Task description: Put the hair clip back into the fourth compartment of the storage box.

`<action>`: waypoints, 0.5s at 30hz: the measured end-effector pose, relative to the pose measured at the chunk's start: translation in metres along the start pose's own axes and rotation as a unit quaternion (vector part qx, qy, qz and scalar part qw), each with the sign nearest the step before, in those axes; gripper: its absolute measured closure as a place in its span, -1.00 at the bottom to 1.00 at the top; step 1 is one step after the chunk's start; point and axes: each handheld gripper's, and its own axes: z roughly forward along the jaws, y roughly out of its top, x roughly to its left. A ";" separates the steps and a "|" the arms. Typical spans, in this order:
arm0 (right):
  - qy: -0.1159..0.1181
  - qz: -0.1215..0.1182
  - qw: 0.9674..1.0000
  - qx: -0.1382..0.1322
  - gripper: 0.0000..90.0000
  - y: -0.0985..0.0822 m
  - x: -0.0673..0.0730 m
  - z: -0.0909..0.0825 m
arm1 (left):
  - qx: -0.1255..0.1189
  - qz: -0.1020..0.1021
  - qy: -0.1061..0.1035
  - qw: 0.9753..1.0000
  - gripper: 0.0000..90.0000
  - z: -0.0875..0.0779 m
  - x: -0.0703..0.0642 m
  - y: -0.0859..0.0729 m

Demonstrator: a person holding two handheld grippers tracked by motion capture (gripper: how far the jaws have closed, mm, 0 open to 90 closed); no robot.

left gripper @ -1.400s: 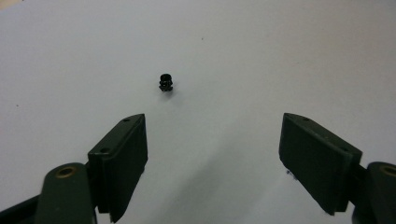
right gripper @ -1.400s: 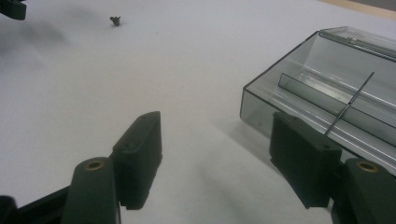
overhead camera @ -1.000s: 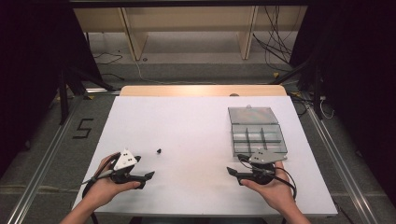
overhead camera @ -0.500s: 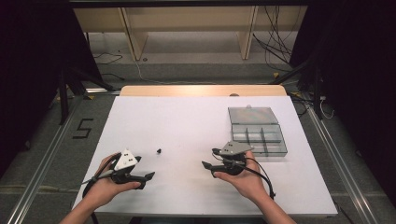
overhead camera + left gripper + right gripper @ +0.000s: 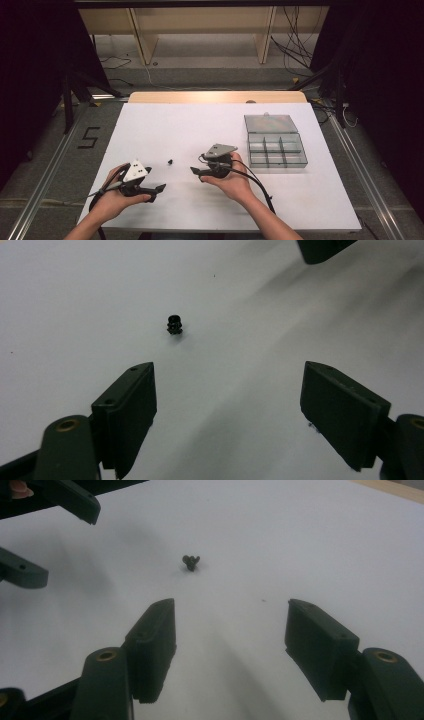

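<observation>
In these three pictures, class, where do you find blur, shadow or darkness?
High view: table evenly lit, surroundings dark. Left gripper view: small black part fairly sharp, streaky blur upper right. Right gripper view: part soft, faint shadows ahead of the open claw.

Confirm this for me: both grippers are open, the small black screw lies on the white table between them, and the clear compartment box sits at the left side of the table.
Not quite. The high view shows the clear compartment box at the right side of the white table, not the left. The rest holds: the left gripper and the right gripper are both open, and the small black screw lies on the table between them.
</observation>
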 end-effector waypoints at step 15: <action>0.018 -0.026 0.999 0.030 -0.05 0.027 0.018 0.064 | 0.001 0.001 -0.004 1.000 -0.51 0.001 0.000 0.000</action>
